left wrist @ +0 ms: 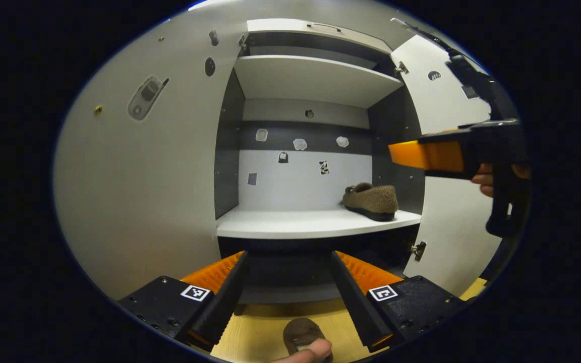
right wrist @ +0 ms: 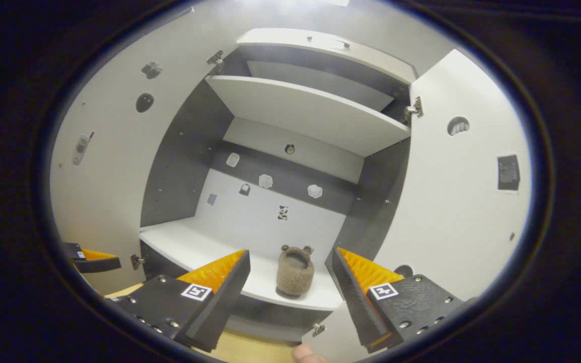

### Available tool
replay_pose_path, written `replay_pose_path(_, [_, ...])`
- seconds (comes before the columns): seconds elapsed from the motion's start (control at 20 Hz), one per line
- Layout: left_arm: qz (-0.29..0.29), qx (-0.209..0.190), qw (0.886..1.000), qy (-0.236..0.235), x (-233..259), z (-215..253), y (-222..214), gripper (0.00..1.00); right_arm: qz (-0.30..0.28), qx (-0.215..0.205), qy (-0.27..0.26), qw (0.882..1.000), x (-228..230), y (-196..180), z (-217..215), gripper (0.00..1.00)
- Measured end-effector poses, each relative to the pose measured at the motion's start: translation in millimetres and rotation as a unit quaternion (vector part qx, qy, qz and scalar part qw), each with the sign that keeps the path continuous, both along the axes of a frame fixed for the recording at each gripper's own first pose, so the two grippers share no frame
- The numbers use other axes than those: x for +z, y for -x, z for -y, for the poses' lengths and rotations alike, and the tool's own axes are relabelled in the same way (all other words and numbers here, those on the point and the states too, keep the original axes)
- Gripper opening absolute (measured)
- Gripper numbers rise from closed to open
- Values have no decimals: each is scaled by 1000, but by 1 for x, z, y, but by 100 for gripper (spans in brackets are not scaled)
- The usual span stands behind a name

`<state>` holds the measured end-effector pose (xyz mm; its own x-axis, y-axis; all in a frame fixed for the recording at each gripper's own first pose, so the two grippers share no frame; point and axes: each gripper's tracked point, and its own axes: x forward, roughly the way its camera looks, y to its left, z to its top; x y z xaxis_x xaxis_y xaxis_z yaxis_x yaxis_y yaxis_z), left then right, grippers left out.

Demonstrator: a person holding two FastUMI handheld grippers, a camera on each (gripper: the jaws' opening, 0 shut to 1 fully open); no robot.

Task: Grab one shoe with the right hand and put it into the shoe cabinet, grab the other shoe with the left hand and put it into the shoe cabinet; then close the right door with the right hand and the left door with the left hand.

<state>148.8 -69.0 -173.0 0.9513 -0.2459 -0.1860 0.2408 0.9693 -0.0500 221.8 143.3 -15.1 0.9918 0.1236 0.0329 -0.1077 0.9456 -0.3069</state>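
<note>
One brown shoe on the open shoe cabinet's lower shelf; both grippers' jaws released.

Shoe on shelf: fuzzy, fleece-like cloth, matt, with a dark smooth sole. Shelf and doors: smooth matt laminate board. Hinges: shiny metal. Floor: smooth wood-look surface. Second shoe: the same fuzzy cloth is noted.

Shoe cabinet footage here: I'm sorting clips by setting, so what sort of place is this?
Probably a mock household corner in a recording booth: an open shoe cabinet with pale shelves and both doors swung wide, a brown fuzzy slipper on its lower shelf, and its mate on a wood-look floor.
</note>
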Motion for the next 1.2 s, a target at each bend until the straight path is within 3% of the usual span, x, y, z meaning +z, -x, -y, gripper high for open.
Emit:
replay_pose_path(0.2, [-49,-12,999,-1,-52,7,12,99,5,-9,-66,998,-31,38,23,98])
replay_pose_path(0.35, [-96,-16,995,-7,-97,10,23,99,1,-17,-87,996,-58,57,40,99])
replay_pose_path(0.6, [-184,-19,983,-5,-174,8,49,100,-26,-4,-173,985,-92,81,55,99])
replay_pose_path(0.7, [-217,-18,976,-4,-202,5,60,99,-30,21,-177,984,-100,88,50,98])
replay_pose_path(0.9, [-251,-11,968,4,-230,2,65,95,-24,5,-183,983,-104,89,63,99])
replay_pose_path(1.1, [-326,0,945,-23,-273,-7,78,92,-24,18,-204,979,-108,91,69,99])
replay_pose_path(1.2, [-329,-23,944,1,-281,5,77,82,-22,15,-202,979,-109,91,74,99])
